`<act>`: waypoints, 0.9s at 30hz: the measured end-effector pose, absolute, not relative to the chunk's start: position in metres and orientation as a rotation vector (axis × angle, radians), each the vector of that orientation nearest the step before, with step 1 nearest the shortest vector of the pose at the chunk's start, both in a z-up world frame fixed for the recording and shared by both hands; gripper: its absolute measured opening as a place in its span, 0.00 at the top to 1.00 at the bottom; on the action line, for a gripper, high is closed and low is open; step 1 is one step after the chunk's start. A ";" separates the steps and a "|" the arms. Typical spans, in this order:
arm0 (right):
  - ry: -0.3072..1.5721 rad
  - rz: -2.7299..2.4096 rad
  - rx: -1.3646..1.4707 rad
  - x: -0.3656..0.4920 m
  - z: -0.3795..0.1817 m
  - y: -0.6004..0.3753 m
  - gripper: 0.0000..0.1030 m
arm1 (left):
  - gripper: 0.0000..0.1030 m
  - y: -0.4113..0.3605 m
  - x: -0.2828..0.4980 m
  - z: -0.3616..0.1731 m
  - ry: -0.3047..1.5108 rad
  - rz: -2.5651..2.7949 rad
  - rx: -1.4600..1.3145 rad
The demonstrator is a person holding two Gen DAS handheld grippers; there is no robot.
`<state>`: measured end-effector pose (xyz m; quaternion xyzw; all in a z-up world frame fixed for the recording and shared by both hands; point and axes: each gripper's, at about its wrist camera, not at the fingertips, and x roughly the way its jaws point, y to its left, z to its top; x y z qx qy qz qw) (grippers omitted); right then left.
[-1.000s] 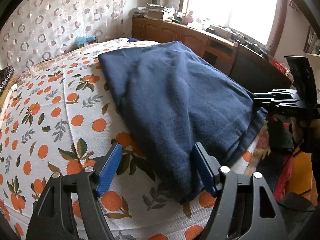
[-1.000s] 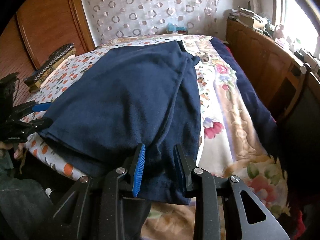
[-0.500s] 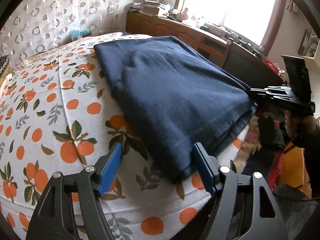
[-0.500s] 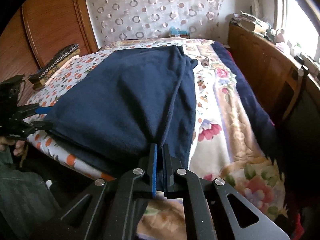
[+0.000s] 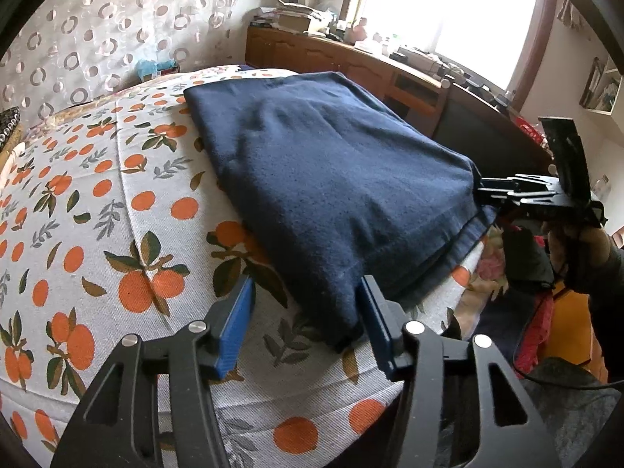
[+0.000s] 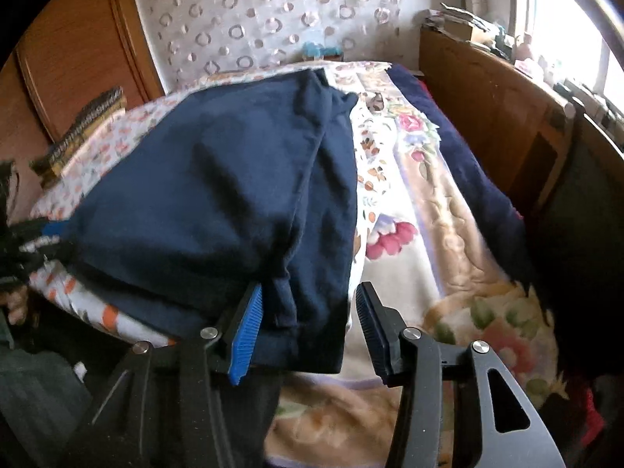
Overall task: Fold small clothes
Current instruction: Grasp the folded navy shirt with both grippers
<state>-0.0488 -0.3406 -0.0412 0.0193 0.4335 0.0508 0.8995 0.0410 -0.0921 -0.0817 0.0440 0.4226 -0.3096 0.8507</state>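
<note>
A navy blue garment [image 5: 335,179] lies folded in layers on the bed; it also shows in the right wrist view [image 6: 218,195]. My left gripper [image 5: 306,318] is open, its jaws either side of the garment's near left corner, which lies loose between them. My right gripper [image 6: 306,321] is open at the near right corner, where the hem hangs over the bed edge between the jaws. In the left wrist view the right gripper [image 5: 503,195] sits at the garment's far right corner.
The bed has an orange-print sheet [image 5: 97,214] on the left and a floral blanket [image 6: 421,241] on the right. A wooden sideboard [image 5: 351,62] stands under the window. A wooden headboard [image 6: 499,117] runs along the right.
My right gripper was shut on the garment's corner half a second ago and has now opened, letting it go. The garment has been pulled nearer to the bed edge. My left gripper stayed open.
</note>
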 end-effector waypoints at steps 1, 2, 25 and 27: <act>0.896 0.099 0.034 -0.049 -0.040 -0.338 0.51 | 0.46 -0.092 0.041 -0.082 0.889 -0.652 0.094; 0.893 0.102 0.027 -0.048 -0.039 -0.338 0.51 | 0.46 -0.092 0.041 -0.082 0.889 -0.651 0.096; 0.614 0.191 0.014 0.003 0.042 -0.344 0.95 | 0.94 -0.101 0.114 -0.002 0.733 -0.689 0.056; 0.587 0.186 0.006 0.032 0.052 -0.345 0.95 | 0.94 -0.103 0.144 0.006 0.725 -0.668 0.056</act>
